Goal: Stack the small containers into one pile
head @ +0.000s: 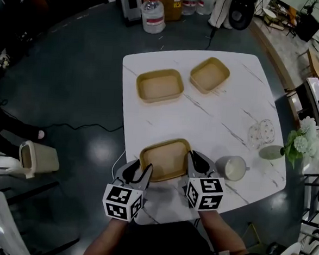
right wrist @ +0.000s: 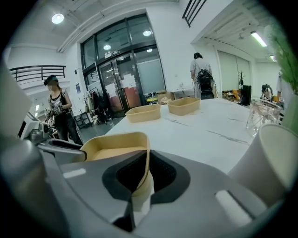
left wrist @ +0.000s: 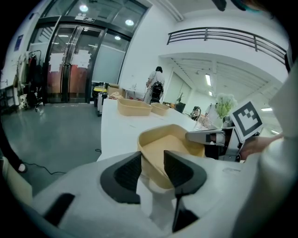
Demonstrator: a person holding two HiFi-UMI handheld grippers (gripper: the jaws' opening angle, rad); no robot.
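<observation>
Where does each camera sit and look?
Head view: on the person's head, facing down at the white marble table; both forearms show.
Left gripper view: on the left gripper, jaws straddling a wall of the near tan rectangular container.
Right gripper view: on the right gripper, jaws pinching it.
All three share that container.

A white marble tabletop [head: 220, 109] carries a mug [head: 234, 168] near its front right. A clear glass [head: 261, 132] sits beyond it, and pale flowers [head: 303, 141] are at the edge. On the dark floor stand a water bottle [head: 153, 15], a cardboard box [head: 169, 0] and a beige bin [head: 37, 158].
</observation>
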